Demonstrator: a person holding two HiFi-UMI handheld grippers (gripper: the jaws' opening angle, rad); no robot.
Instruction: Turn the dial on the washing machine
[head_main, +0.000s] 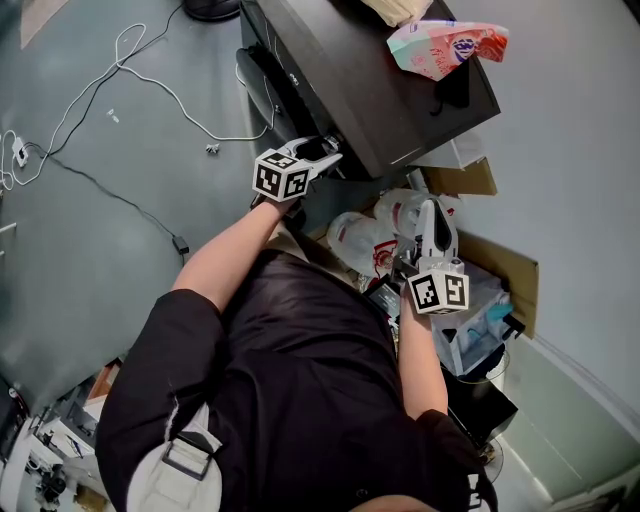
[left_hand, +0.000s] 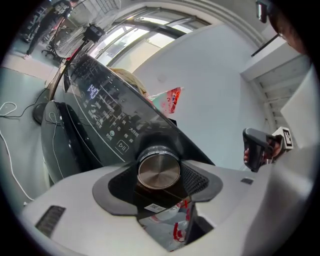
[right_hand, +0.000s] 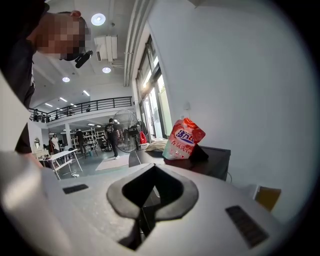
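The left tongs (head_main: 318, 152) reach to the front edge of the dark washing machine (head_main: 350, 80) and are closed on its dial (left_hand: 158, 169). In the left gripper view the round, brushed-metal knob fills the notch between the two dark pads (left_hand: 197, 179), which press against it from either side. The dial sits at the lower end of the sloped control panel (left_hand: 107, 117), just beside a play-pause button (left_hand: 122, 145) and below rows of lit symbols and a small glowing display (the characters are too small to read).

The right tongs (head_main: 428, 225) hang in the air, well apart from the machine and off its near right corner, above a heap of white plastic bags (head_main: 360, 240) and an open cardboard box (head_main: 505, 265). The right gripper view shows the pads drawn together with nothing between them, pointing toward the machine's top.

A pink and white pouch (head_main: 445, 45) lies on the machine's top near its right edge; from the right gripper view the same pouch (right_hand: 182, 140) stands out against the pale wall.

On the grey floor to the left of the machine, white and black cables (head_main: 150, 80) trail in loose loops
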